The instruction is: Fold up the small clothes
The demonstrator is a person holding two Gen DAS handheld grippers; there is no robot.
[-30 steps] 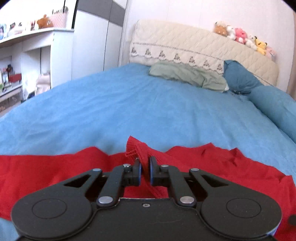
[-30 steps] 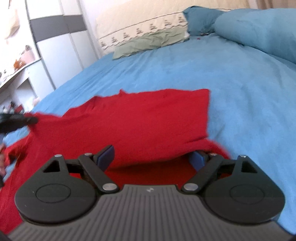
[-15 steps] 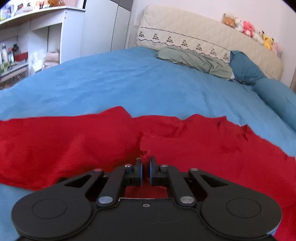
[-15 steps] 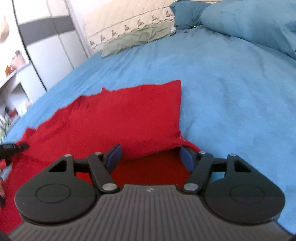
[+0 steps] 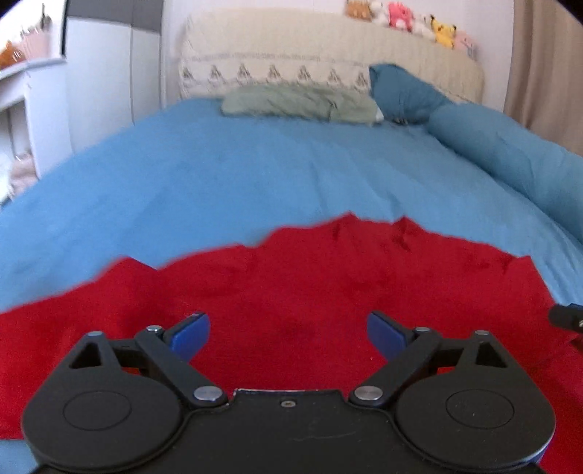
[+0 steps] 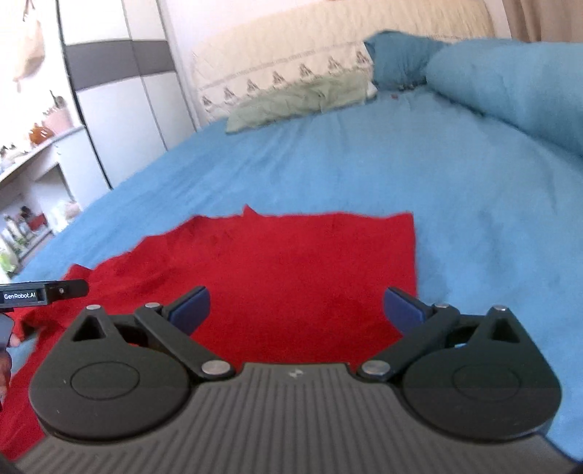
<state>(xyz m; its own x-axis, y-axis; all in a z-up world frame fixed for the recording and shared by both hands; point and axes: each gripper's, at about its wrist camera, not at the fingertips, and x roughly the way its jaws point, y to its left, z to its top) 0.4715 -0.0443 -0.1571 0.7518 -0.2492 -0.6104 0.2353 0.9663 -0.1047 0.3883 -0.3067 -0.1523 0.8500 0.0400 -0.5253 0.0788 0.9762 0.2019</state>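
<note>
On the bed: the red garment [image 5: 309, 291] is lying spread on the blue sheet [image 5: 237, 175], just ahead of both tools, with its far edge ragged and wavy.
Left tool [image 5: 288, 333]: its jaws have just been opening and are now standing wide; cloth is lying below the gap, but the blue pads [image 5: 191, 335] are not pressing on it, so it is released.
Right tool [image 6: 297, 306]: its jaws have also just been opening and are now gaping, holding nothing, over the garment's near right part.
Risk: with both tools letting go, the fold is resting only on its own weight; the soft sheet and rumpled left side are likely to let a layer creep or spring back. A low pass of either tool may be snagging and dragging the cloth.
Left view only: plush toys [image 5: 408, 16] along the headboard [image 5: 328, 43].
Right view only: the garment's straight right edge and square far corner, and the left tool's arm at the picture's left margin.
</note>
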